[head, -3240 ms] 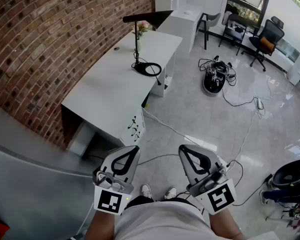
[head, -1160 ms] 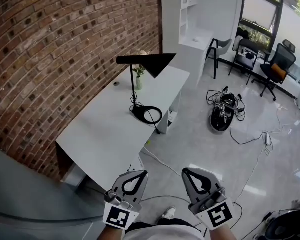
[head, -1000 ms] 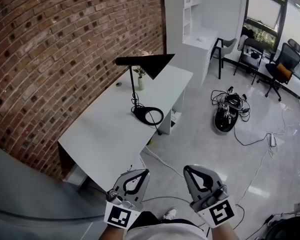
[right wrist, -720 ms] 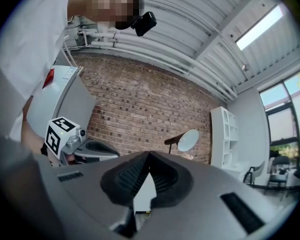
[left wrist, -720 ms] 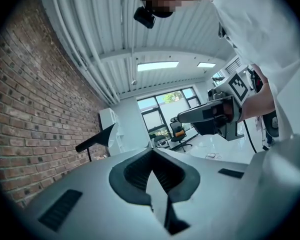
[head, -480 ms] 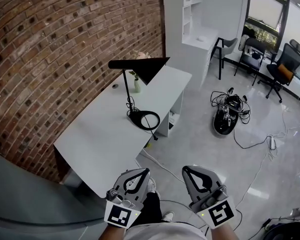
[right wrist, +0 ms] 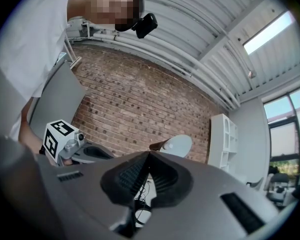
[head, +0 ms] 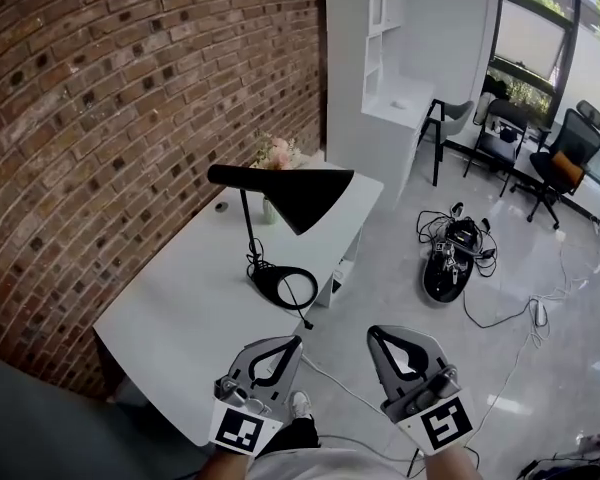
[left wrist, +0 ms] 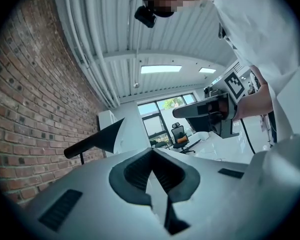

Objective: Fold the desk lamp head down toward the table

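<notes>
The black desk lamp stands on the white desk, with its round base near the desk's right edge. Its thin stem rises upright. Its cone head sticks out level to the right on a straight arm. Both grippers are held level in front of the desk, below and short of the lamp. My left gripper is shut and empty, and my right gripper is shut and empty. The lamp head shows ahead in the left gripper view, and its pale inside shows in the right gripper view.
A small vase of flowers stands behind the lamp by the brick wall. A white shelf unit is beyond the desk. On the floor to the right lie a device with cables and office chairs.
The desk and lamp now look nearer and larger. Both grippers have moved forward toward the desk side by side and stayed shut.
</notes>
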Demonstrator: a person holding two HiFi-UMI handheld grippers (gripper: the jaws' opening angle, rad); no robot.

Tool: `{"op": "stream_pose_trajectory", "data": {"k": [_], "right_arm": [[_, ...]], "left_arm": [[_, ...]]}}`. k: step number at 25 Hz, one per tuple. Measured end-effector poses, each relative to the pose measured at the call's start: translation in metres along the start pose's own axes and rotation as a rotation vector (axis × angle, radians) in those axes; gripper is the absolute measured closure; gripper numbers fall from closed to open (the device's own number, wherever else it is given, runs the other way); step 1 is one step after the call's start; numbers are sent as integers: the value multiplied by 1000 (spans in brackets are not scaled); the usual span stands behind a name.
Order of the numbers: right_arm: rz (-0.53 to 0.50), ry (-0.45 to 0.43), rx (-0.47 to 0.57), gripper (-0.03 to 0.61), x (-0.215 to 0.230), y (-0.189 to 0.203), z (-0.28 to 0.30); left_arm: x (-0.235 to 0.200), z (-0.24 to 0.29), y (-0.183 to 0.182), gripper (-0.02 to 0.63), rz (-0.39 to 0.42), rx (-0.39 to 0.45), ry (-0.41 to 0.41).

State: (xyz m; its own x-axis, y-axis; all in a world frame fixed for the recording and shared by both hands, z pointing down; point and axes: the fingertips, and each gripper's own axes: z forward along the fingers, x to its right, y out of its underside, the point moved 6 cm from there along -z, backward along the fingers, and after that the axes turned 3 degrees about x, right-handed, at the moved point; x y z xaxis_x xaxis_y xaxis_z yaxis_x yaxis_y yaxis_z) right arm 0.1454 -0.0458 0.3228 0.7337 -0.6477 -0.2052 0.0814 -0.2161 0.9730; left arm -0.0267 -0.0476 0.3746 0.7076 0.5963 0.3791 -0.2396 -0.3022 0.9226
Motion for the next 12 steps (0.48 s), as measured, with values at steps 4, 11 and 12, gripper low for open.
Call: {"op": "stream_pose_trajectory", "data": {"k": [4, 11, 12], "right_arm": [[-17, -14, 3, 561, 24, 2, 37], [-72, -21, 23, 558, 47, -5, 90], [-76, -24, 24, 556, 49, -6, 95]], "left_arm": [[-25, 25, 13, 606, -9, -9, 2], [-60, 44, 31, 606, -40, -13, -2], [-62, 46, 32, 606, -45, -7, -1]]}}
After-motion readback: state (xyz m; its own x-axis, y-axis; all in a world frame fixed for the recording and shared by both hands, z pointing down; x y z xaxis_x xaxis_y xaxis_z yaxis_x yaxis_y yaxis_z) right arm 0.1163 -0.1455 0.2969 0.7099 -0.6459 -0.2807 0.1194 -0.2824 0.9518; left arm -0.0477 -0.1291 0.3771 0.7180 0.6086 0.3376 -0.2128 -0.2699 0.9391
